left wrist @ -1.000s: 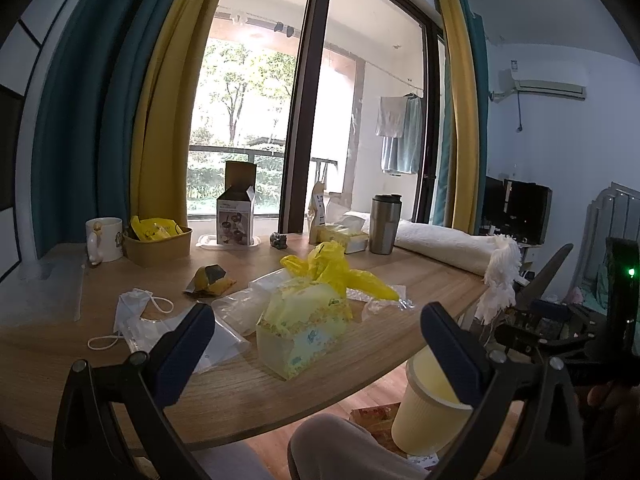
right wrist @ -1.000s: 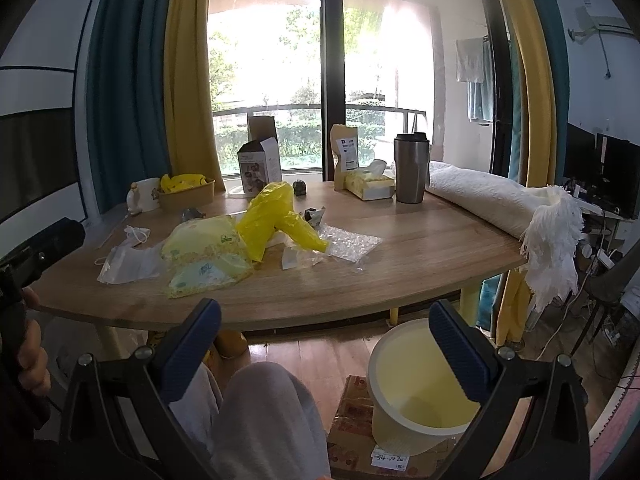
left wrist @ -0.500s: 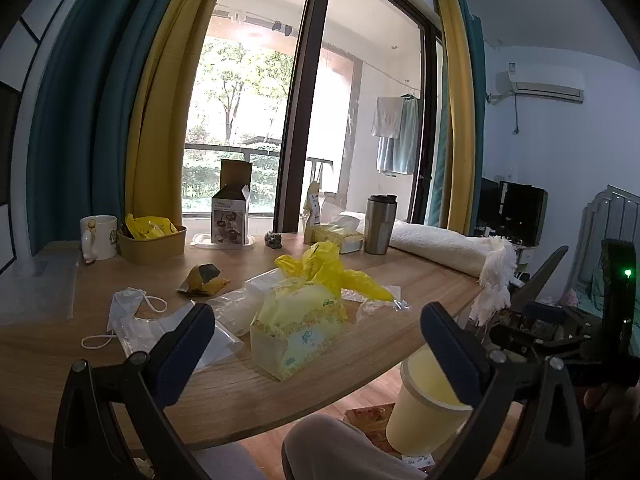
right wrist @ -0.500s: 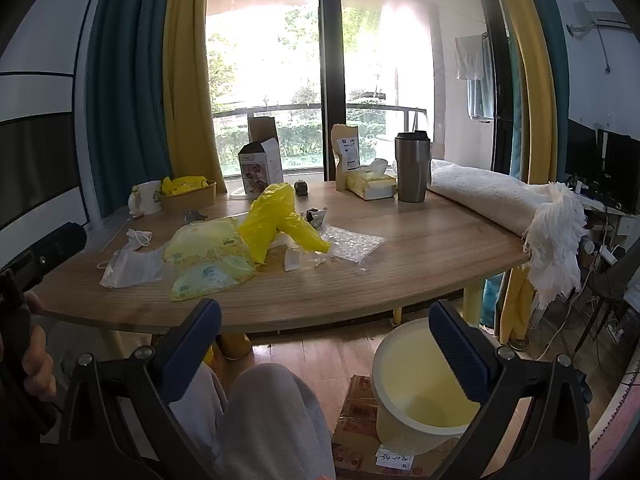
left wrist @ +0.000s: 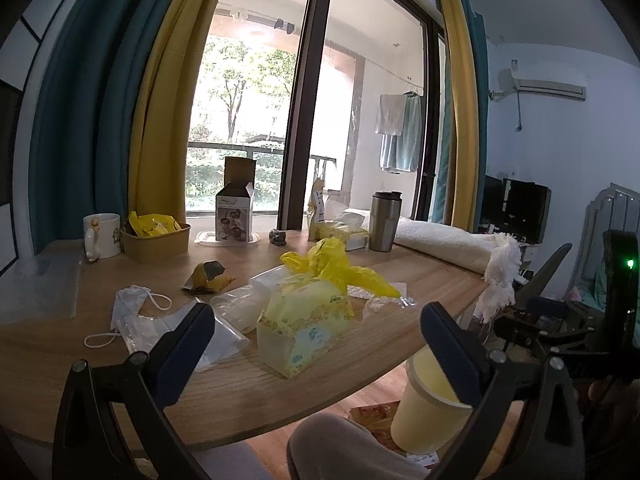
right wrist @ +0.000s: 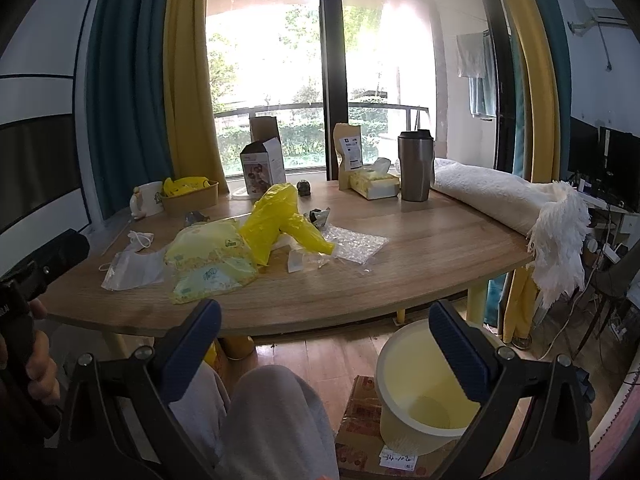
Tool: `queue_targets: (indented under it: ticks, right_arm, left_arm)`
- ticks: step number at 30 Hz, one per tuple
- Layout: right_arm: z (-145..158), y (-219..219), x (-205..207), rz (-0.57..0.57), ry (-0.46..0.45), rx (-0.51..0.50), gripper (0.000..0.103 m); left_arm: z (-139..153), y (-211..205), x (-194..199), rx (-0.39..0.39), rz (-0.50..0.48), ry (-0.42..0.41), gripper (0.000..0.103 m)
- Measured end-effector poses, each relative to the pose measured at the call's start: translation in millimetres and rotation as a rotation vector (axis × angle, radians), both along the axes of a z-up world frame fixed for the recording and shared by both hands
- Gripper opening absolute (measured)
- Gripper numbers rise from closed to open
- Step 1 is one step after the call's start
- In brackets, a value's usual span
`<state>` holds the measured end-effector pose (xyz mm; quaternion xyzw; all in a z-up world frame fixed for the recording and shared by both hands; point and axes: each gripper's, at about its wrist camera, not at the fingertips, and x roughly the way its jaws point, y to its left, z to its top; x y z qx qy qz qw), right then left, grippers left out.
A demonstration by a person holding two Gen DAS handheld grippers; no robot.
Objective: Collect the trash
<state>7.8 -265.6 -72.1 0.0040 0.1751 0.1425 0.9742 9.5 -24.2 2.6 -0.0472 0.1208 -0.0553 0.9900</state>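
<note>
You are holding both the left gripper (left wrist: 314, 342) and the right gripper (right wrist: 325, 340) spread wide and empty, facing a crinkled yellow plastic bag (right wrist: 280, 220) and a soft tissue pack (right wrist: 210, 258) with unreadable print.

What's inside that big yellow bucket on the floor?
The yellow bucket looks empty: its pale bottom shows, with no trash on it. The right gripper's finger covers part of the rim and far wall, so that bit stays hidden.

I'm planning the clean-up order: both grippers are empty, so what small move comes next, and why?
Probably reach the open right gripper forward to the yellow plastic bag: it lies loose on top of the table's litter, and the yellow bin stands empty below on that side.
</note>
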Motion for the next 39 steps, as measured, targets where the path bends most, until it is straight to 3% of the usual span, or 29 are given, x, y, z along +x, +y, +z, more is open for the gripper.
queue_targets:
  ticks: [13, 17, 22, 24, 28, 34, 39]
  right_arm:
    - [-10, 32, 61, 0.026, 0.021, -0.108, 0.103]
    - [-12, 46, 86, 0.028, -0.020, -0.147, 0.103]
    - [-14, 62, 119, 0.021, -0.063, -0.201, 0.102]
    - [-15, 66, 135, 0.020, -0.055, -0.216, 0.098]
    - [-14, 75, 162, 0.046, -0.050, -0.234, 0.077]
    - [-17, 85, 193, 0.095, -0.022, -0.232, 0.061]
    - [-20, 90, 204, 0.120, -0.011, -0.252, 0.036]
  left_arm:
    - [-20, 40, 20, -0.002, 0.099, 0.070, 0.103]
    - [-30, 52, 30, 0.004, 0.117, 0.105, 0.103]
    - [-40, 55, 53, -0.052, 0.087, 0.158, 0.103]
    - [-43, 51, 64, -0.050, 0.064, 0.162, 0.103]
    - [-46, 43, 83, -0.053, 0.012, 0.185, 0.103]
    - [-52, 35, 106, -0.080, -0.044, 0.239, 0.096]
    - [-59, 25, 116, -0.054, -0.054, 0.268, 0.089]
